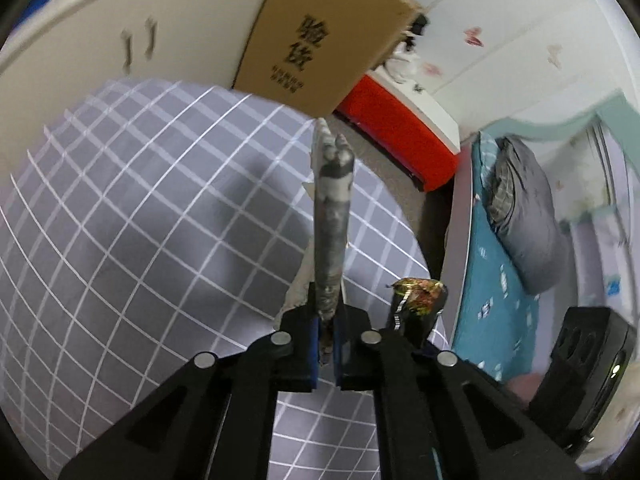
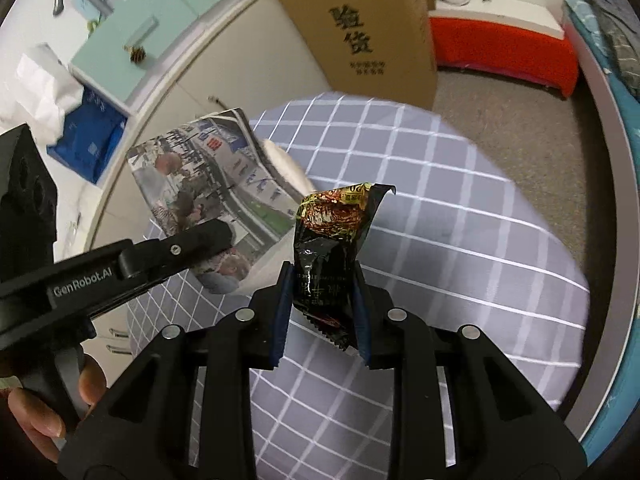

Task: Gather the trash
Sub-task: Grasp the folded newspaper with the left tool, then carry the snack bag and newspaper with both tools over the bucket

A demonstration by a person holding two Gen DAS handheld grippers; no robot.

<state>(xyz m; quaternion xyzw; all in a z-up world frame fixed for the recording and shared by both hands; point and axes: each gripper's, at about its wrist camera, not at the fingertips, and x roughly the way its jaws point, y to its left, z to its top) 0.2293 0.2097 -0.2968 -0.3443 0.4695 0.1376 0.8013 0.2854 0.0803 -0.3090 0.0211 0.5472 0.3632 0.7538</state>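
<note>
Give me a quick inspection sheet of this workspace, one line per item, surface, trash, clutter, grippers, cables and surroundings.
Surface: grey checked cloth covers the table; no trash seen left on it.
Job's things: printed paper sheet and black snack wrapper, both held above the cloth.
Clutter: nothing seen.
Grippers: left gripper jaws shut on the paper sheet; right gripper jaws shut on the snack wrapper.
Cables: nothing seen.
Surroundings: upright cardboard box beyond the table, red and white cabinet, white cupboards, bed with teal sheet, carpeted floor.
</note>
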